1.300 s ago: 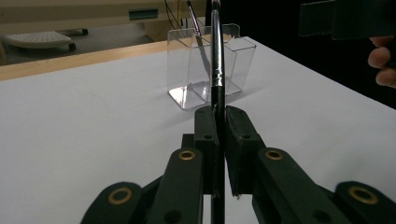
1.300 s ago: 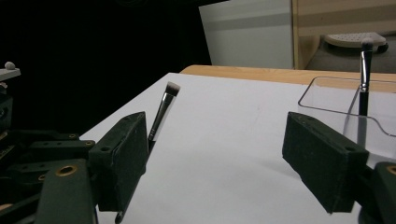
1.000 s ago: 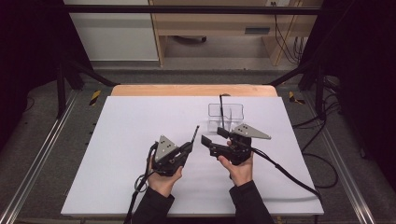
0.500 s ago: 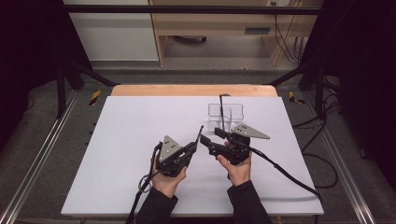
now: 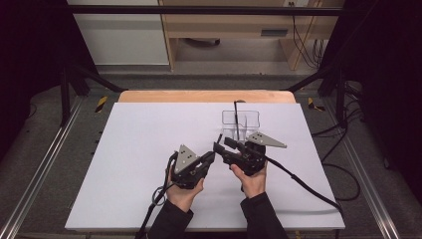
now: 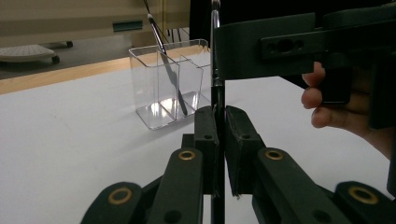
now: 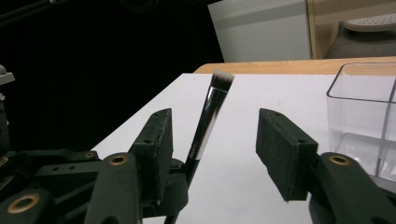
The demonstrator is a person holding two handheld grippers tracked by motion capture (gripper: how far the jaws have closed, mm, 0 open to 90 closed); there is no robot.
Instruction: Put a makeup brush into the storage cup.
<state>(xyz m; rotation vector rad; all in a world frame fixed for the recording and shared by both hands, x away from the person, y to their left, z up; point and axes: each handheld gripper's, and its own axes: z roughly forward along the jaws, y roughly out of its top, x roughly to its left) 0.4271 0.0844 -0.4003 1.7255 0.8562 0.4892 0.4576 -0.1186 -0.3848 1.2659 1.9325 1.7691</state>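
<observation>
**Two brushes, one clear organizer**

Looking down from the high view: sitting toward the far right of the white table [image 5: 149,149], a clear divided organizer [image 5: 241,124] holding one dark brush [image 5: 236,110] that is leaning up out of a compartment. Meeting just in front of it, the left gripper [image 5: 210,157] and right gripper [image 5: 219,147], tips nearly touching, with a second makeup brush [image 5: 219,138] poking up between them, too small here to read.

Riding along the left gripper view: jaws clamping tight on the makeup brush handle [image 6: 216,100], which is standing upright. Showing the organizer [image 6: 161,88] as having several compartments, the dark brush [image 6: 167,65] slanting in a front one. Crowding in at right, the other gripper and fingers [image 6: 317,100].

Switching to the right gripper view: jaws standing partly apart, having just been closing, pads not pressing yet. Rising between them, the makeup brush [image 7: 208,119] with silver ferrule and pale-tipped bristles. Peeking in at right, the organizer's wall [image 7: 359,116].
</observation>
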